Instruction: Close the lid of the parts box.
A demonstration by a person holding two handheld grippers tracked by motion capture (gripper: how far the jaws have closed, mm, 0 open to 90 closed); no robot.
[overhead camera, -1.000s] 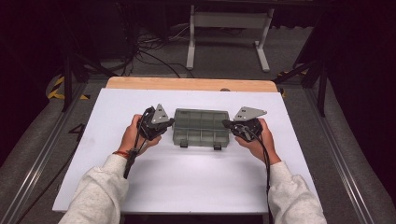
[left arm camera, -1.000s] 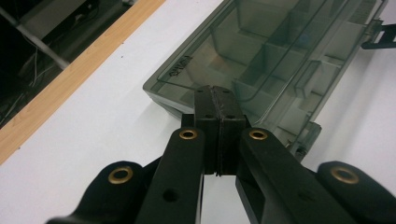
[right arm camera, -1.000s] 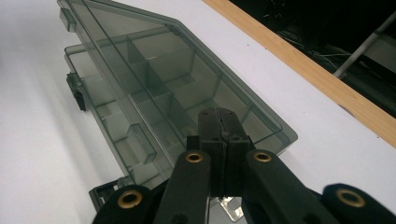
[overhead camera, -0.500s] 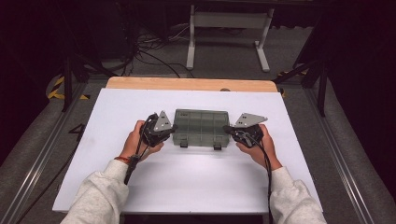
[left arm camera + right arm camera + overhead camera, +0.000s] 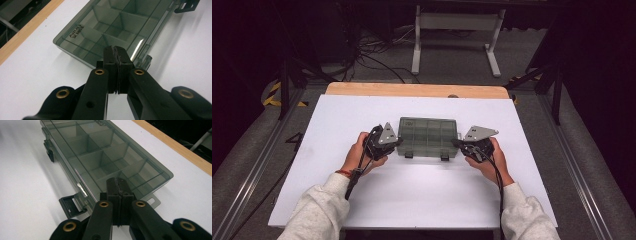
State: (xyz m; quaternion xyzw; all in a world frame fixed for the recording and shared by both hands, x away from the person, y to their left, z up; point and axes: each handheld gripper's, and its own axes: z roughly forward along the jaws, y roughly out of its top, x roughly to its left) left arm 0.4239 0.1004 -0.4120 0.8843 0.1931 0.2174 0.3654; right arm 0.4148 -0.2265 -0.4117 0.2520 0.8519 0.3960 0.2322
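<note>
In the high view, a smoky, see-through compartment box (image 5: 428,137) lies flat near the middle of the white worktop (image 5: 337,115), its long side running left to right. Two dark latches (image 5: 409,154) hang open along the edge nearest the person. The left gripper (image 5: 396,142) sits just beside the box's left end, and the right gripper (image 5: 458,144) just beside its right end, each carried by a hand in a pale grey sleeve (image 5: 319,212). A grey three-cornered plate tops each gripper, and a black cable trails from each toward the person. Beyond the white sheet a strip of bare wood (image 5: 417,90) shows along the far edge.

In the left gripper view, the left gripper (image 5: 117,51) has its fingers (image 5: 110,60) pressed flat together with nothing between them. Their tips stand at the near short side of the box (image 5: 100,27); whether they touch it cannot be told. The lid is down, the dividers show through it, and raised lettering sits near one corner. One latch (image 5: 186,6) sticks out at the far right corner.

In the right gripper view, the right gripper (image 5: 117,181) likewise has its fingers (image 5: 112,188) closed on each other, empty. The tips lie at the box's (image 5: 100,152) short end, over its edge. A latch (image 5: 71,206) lies open on the worktop to the left of the fingers, and a second (image 5: 50,153) farther along the same side.
</note>
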